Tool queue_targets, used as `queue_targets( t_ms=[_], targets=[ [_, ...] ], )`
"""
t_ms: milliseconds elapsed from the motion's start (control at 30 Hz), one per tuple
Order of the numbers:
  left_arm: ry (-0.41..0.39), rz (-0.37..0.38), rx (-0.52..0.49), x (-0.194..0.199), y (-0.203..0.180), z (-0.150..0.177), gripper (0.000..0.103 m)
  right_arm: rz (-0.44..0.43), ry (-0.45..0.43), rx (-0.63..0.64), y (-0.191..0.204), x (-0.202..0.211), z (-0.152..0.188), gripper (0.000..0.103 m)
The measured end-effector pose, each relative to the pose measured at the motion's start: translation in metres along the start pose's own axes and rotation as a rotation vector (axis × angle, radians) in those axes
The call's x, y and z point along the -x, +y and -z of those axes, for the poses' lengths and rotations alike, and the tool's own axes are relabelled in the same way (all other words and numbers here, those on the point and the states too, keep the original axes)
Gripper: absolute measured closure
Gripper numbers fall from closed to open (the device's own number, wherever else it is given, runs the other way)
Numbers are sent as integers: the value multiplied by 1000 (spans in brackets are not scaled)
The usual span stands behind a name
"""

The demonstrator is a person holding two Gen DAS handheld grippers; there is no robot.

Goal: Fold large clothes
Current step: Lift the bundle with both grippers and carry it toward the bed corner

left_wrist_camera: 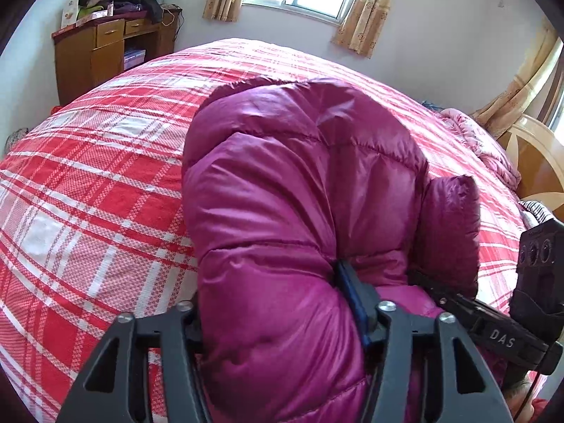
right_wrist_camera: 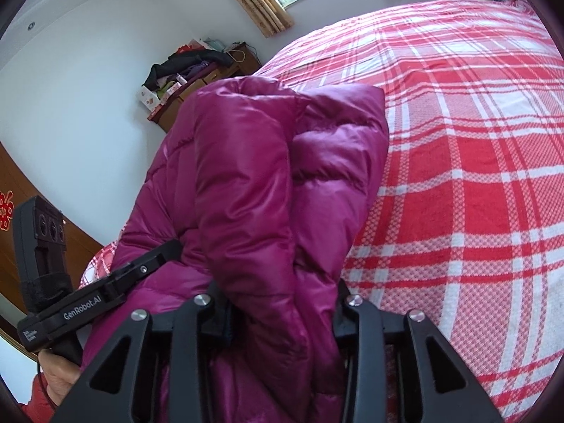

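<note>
In the left wrist view, the left claw (left_wrist_camera: 278, 303) is clamped on a thick fold of the puffy purple jacket (left_wrist_camera: 282, 183). The jacket sits on the bed (left_wrist_camera: 88, 183) with the red checked cover. The right claw (left_wrist_camera: 419, 278) pokes into the jacket from the side.

In the right wrist view, the right claw (right_wrist_camera: 278, 303) squeezes a bunch of the jacket (right_wrist_camera: 253, 176) above the bed (right_wrist_camera: 458, 176). The left claw (right_wrist_camera: 169, 246) bites the jacket too.

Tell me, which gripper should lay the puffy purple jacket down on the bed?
Probably the right gripper: bare plaid bed lies right beside it. The left gripper also clamps the jacket, so both likely lower together.
</note>
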State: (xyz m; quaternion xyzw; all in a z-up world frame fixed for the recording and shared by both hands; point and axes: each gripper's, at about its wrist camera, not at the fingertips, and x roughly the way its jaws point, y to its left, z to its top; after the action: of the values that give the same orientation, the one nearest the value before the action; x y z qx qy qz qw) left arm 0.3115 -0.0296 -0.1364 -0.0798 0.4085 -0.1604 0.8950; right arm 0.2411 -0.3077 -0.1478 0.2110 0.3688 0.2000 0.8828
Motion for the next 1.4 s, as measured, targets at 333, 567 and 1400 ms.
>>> queue_targets(
  t_ms=[333, 567, 1400],
  targets=[
    [-124, -113, 50, 94, 43, -6, 63, -153, 14, 64, 71, -5, -1, 78],
    [-199, -339, 228, 168, 143, 7, 62, -333, 113, 232, 187, -76, -5, 78],
    [-185, -674, 395, 166, 292, 62, 49, -419, 323, 306, 285, -216, 32, 74]
  ],
)
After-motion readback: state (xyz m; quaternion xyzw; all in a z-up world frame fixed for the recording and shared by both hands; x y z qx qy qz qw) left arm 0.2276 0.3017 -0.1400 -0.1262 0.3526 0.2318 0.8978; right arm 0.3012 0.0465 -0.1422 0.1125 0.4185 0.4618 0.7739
